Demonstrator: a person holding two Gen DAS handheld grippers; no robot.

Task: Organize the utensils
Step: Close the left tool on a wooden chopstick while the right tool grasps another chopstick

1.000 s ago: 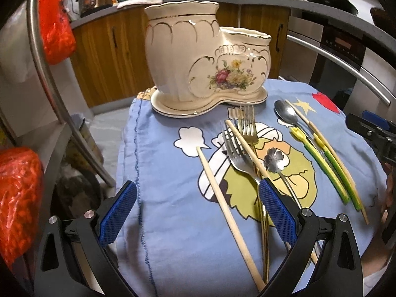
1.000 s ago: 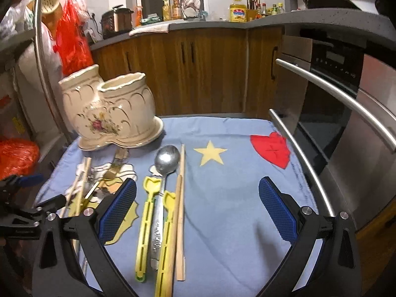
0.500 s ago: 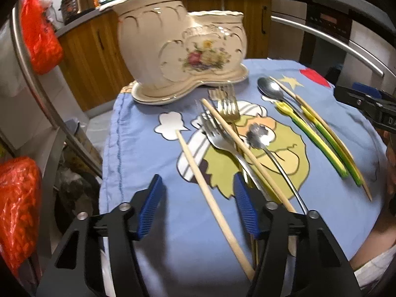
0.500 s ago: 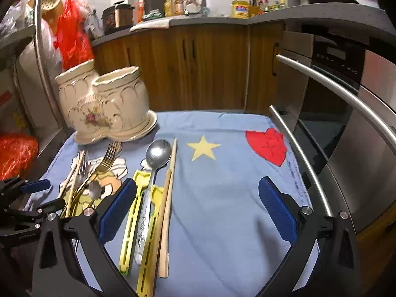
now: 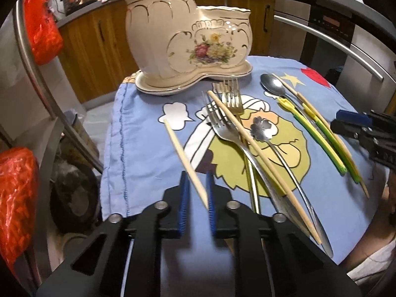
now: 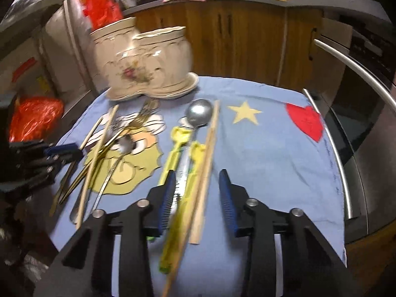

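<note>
A cream ceramic two-pot holder [image 5: 188, 42] with a flower print stands at the far edge of the blue cloth [image 5: 148, 153]; it also shows in the right wrist view [image 6: 146, 61]. My left gripper [image 5: 196, 193] is shut on a wooden chopstick [image 5: 182, 153], whose far end points toward the holder. Two forks [image 5: 222, 128], another chopstick [image 5: 257, 153] and a small spoon [image 5: 262, 128] lie crossed to its right. My right gripper [image 6: 196, 198] is partly closed around a wooden chopstick [image 6: 206, 163], yellow-green chopsticks [image 6: 173, 148] and a big spoon [image 6: 199, 116].
An oven with a steel bar handle [image 6: 356, 74] is close on the right. Red mesh bags [image 5: 14, 198] and a steel rail [image 5: 32, 69] are on the left. Wooden cabinets [image 6: 247, 39] stand behind the table.
My left gripper closed onto the leftmost chopstick and lifted its near end. My right gripper narrowed from wide open and moved left over the yellow-green chopsticks and spoon.
</note>
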